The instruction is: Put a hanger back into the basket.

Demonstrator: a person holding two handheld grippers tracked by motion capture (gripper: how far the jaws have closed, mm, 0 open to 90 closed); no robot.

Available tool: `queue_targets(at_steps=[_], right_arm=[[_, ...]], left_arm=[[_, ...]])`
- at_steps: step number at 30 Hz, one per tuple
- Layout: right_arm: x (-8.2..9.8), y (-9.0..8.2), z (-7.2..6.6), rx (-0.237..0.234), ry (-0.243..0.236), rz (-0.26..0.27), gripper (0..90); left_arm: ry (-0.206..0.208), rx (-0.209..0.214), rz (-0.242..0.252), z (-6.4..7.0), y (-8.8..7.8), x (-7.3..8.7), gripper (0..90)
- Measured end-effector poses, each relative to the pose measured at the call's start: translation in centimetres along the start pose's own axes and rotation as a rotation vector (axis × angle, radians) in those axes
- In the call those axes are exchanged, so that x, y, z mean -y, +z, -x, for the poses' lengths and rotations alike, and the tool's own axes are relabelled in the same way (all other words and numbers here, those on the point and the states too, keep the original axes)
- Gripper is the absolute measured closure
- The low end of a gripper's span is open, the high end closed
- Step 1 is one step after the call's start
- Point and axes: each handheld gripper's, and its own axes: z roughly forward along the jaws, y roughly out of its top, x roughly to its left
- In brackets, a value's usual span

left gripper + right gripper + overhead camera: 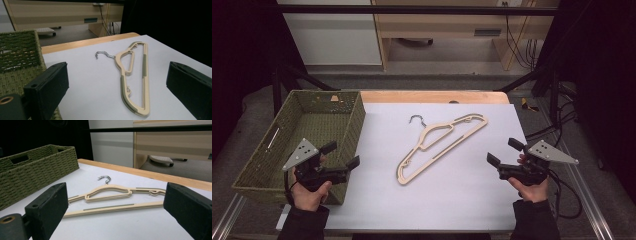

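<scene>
A cream plastic hanger [439, 146] with a metal hook [416, 119] lies flat on the white table sheet [452, 195], slanting from near left to far right. It appears as a small stack of hangers [135, 77] [112, 200]. My left gripper [343, 154] hovers open beside the basket, left of the hanger, with nothing between its jaws. My right gripper [501, 151] hovers open to the right of the hanger, jaws empty, pointing toward it.
A green woven basket [259, 159] stands at the left edge of the table, with nothing seen inside. A wooden table edge [432, 96] runs along the back. Cables [569, 200] trail at the right. Furniture stands behind the table.
</scene>
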Motion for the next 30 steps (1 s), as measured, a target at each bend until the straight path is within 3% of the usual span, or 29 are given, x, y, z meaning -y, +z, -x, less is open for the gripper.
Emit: queue_targets(at_steps=[10,14,22,25,26,28,29,30], right_arm=[[-0.1,0.3,-0.4,-0.001,-0.019,-0.018,6.1],[0.0,0.5,-0.5,-0.002,-0.016,-0.024,6.1],[0.0,0.7,-0.6,-0.007,-0.01,-0.029,6.6],[0.1,0.9,-0.6,-0.006,-0.018,-0.036,6.6],[0.2,0.9,-0.7,-0.008,-0.019,-0.042,6.6],[0.2,1.0,-0.7,-0.009,-0.021,-0.047,6.6],[0.2,1.1,-0.8,-0.012,-0.017,-0.052,6.5],[0.2,1.1,-0.8,-0.012,-0.017,-0.052,6.5]], left_arm=[[0.038,0.024,-0.041,1.3,1.8,-0.5,4.9],[0.032,0.035,-0.061,1.9,3.0,-0.5,5.8],[0.079,0.076,-0.132,3.9,6.6,-0.9,7.1],[0.08,0.086,-0.148,4.3,7.4,-1.0,7.5],[0.083,0.091,-0.166,4.5,8.5,-1.0,7.9],[0.083,0.093,-0.177,4.6,9.1,-0.9,8.1],[0.083,0.092,-0.204,4.7,10.3,-0.8,9.0],[0.083,0.092,-0.204,4.7,10.3,-0.8,9.4]])
